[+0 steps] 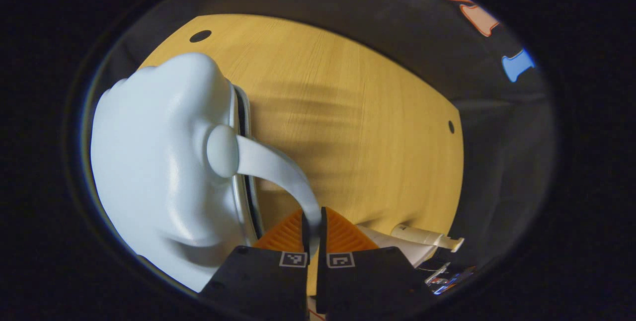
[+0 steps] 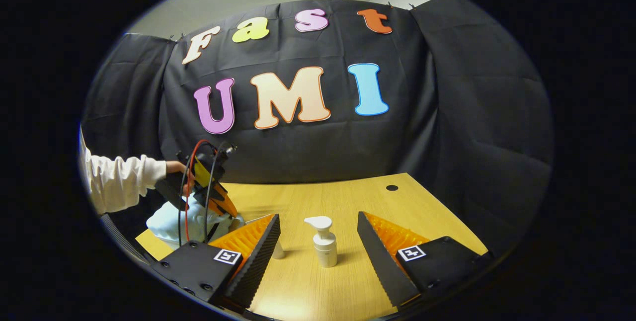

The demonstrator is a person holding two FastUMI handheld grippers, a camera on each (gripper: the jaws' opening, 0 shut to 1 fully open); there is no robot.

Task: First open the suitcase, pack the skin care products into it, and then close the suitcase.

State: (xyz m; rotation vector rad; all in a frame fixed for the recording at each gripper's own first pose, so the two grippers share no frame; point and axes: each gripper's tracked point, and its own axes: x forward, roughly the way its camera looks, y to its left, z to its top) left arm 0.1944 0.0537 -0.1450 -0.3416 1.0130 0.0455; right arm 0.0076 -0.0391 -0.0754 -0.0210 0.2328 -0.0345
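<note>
The suitcase (image 1: 159, 172), a pale blue hard shell, lies on the wooden table (image 1: 357, 127) at the left in the left gripper view, its seam facing the bare wood. My left gripper (image 1: 314, 226) has its fingers pinched on the suitcase's handle (image 1: 278, 167), I judge so I can lift the lid open. In the right gripper view my right gripper (image 2: 318, 241) waits with fingers spread wide, holding nothing, a white pump bottle (image 2: 324, 241) standing between them farther off, ready for packing. A second bottle (image 1: 427, 236) lies near the table edge.
</note>
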